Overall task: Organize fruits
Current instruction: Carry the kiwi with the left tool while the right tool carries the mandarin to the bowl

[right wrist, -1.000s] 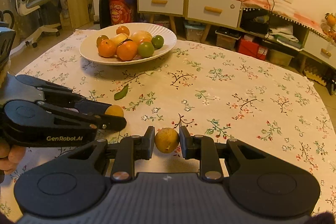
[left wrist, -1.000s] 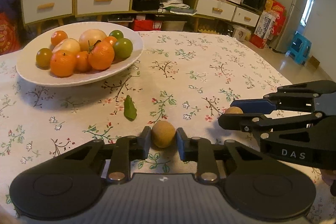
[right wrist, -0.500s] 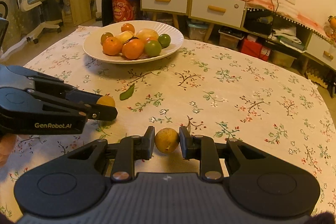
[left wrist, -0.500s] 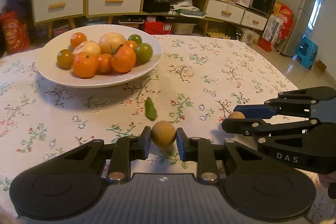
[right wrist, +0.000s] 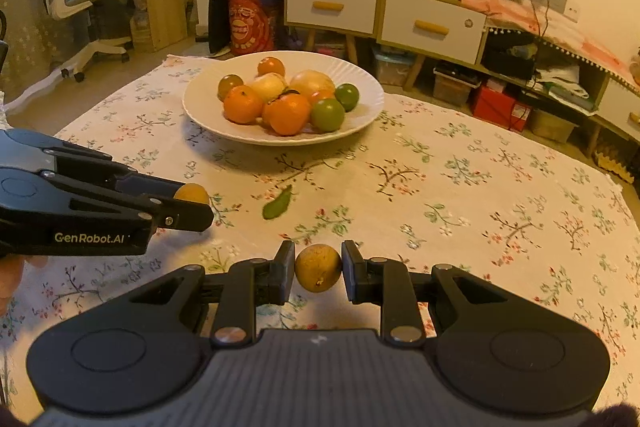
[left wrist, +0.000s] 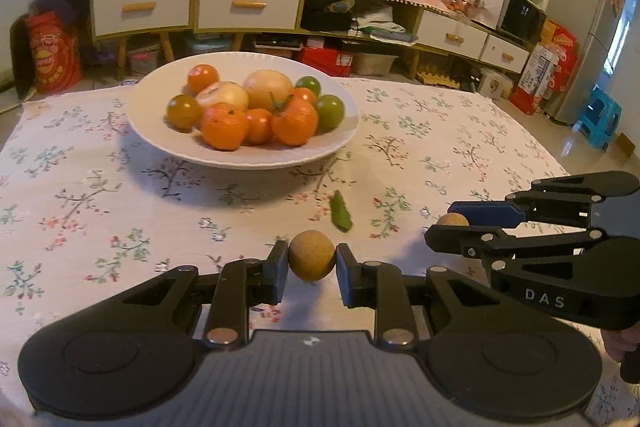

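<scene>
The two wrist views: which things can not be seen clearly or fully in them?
- Small brown fruit in the right gripper, left wrist view: mostly hidden behind the fingers.
- Small brown fruit in the left gripper, right wrist view: half covered by the fingers.
- Fruits at the back of the white plate: partly hidden by the oranges in front.
- The person's hands: cut off by the picture edges.
- Green leaf: blurred.
</scene>
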`<state>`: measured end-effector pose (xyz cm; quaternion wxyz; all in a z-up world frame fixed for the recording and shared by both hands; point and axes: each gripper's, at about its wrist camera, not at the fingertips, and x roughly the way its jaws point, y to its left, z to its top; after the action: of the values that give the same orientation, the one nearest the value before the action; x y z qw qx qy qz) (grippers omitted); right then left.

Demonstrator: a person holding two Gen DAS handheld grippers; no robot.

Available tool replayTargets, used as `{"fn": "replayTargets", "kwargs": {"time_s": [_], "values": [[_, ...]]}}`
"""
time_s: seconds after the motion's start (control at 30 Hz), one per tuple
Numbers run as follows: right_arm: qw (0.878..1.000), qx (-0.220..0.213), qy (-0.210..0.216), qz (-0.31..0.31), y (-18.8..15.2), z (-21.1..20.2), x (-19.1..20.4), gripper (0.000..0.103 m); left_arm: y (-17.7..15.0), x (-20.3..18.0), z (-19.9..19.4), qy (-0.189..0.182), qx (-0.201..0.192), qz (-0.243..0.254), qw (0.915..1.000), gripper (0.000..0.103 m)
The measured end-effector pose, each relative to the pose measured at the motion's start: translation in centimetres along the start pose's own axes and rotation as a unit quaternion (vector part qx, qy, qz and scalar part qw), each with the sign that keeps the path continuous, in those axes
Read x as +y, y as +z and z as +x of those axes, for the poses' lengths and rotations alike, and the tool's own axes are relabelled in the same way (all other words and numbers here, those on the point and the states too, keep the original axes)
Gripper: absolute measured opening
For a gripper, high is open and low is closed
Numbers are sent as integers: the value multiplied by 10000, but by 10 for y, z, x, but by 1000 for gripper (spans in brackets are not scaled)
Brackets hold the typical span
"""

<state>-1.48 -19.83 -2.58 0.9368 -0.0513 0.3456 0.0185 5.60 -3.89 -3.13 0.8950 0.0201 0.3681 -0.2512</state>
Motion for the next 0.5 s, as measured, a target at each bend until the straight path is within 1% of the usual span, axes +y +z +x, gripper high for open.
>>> {"fn": "replayTargets", "kwargs": {"time_s": [0.23,0.5], "values": [[10000,80,15,19,9,7,10,22,5,13,-6,66,-39,-155,9998,8],[10000,26,32,55,26,11,19,22,16,28,-14,175,-166,-359,9991,9]]}}
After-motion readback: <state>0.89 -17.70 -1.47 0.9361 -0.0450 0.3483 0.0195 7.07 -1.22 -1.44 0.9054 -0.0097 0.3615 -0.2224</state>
